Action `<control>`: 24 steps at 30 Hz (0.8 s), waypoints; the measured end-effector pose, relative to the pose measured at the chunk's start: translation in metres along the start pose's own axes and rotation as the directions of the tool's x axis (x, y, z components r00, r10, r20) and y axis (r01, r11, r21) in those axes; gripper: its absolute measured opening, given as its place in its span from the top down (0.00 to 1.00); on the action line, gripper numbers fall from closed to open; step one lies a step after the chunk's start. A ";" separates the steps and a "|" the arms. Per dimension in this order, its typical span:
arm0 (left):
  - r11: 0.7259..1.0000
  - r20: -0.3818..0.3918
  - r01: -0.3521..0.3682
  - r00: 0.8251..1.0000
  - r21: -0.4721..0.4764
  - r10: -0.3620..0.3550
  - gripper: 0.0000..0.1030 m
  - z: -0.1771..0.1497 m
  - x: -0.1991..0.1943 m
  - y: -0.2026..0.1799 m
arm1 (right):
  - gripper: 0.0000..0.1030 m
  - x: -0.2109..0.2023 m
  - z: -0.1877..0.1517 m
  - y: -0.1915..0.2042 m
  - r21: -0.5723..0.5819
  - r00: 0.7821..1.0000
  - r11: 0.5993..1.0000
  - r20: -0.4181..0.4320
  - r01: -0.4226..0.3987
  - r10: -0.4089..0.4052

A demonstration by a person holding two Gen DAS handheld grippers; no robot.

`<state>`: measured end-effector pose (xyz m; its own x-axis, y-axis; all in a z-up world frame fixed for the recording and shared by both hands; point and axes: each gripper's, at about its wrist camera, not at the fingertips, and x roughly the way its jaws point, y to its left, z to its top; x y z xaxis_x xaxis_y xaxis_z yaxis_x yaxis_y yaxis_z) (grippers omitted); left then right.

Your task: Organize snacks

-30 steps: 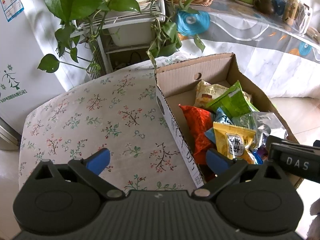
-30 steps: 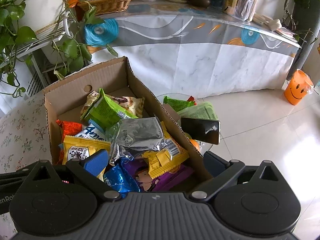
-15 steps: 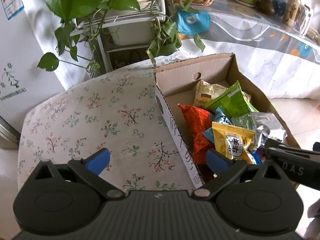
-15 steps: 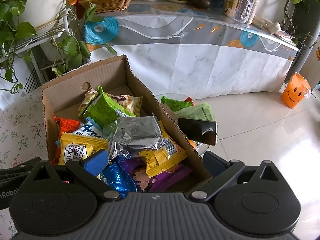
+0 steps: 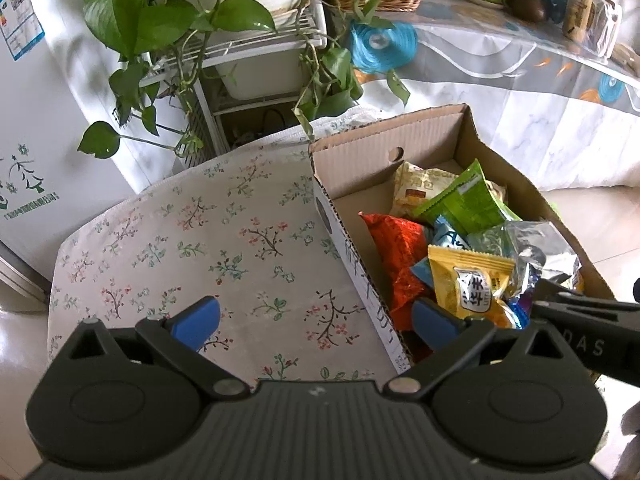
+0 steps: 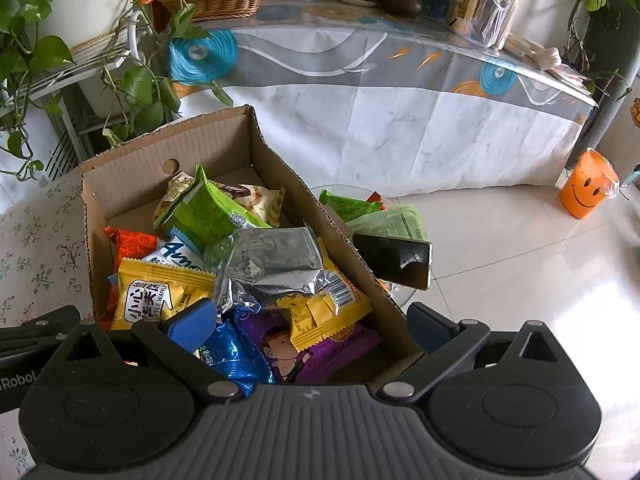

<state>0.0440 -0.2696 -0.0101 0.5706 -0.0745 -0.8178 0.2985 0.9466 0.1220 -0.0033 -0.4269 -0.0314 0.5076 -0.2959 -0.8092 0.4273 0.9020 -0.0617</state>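
An open cardboard box (image 5: pixel 352 256) stands on a floral tablecloth (image 5: pixel 200 240), full of snack packets. A yellow waffle packet (image 6: pixel 152 292), a silver bag (image 6: pixel 272 260), a green packet (image 6: pixel 204 212), a purple packet (image 6: pixel 312 356) and a blue one (image 6: pixel 228 356) lie on top. My left gripper (image 5: pixel 316 322) is open and empty, straddling the box's left wall. My right gripper (image 6: pixel 311 326) is open and empty above the box's near end, its right finger outside the right wall (image 6: pixel 348 268). The red packet (image 5: pixel 396 248) lies along the left wall.
Green packets (image 6: pixel 384 216) and a black phone (image 6: pixel 394 260) lie right of the box on a glass surface. Behind are a cloth-covered table (image 6: pixel 400 120), potted vines on a white rack (image 5: pixel 240 48) and an orange smiley cup (image 6: pixel 586 184) on the tiled floor.
Hardly anything differs. Both views have shifted very slightly; in the left wrist view the right gripper has sunk a little. Both grippers stay open.
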 end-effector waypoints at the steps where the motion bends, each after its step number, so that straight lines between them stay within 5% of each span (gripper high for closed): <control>1: 1.000 0.001 0.001 1.000 0.001 -0.001 0.02 0.000 0.000 0.000 | 0.00 0.000 0.000 0.000 0.000 1.000 1.000 0.000 0.000 0.000; 24: 1.000 0.025 0.006 1.000 0.026 -0.007 0.02 0.000 -0.005 0.003 | 0.00 0.000 -0.001 0.002 0.025 1.000 1.000 -0.019 -0.012 0.013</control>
<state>0.0417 -0.2664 -0.0059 0.5873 -0.0883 -0.8046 0.3218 0.9375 0.1320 -0.0034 -0.4245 -0.0324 0.4988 -0.2784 -0.8208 0.4396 0.8974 -0.0372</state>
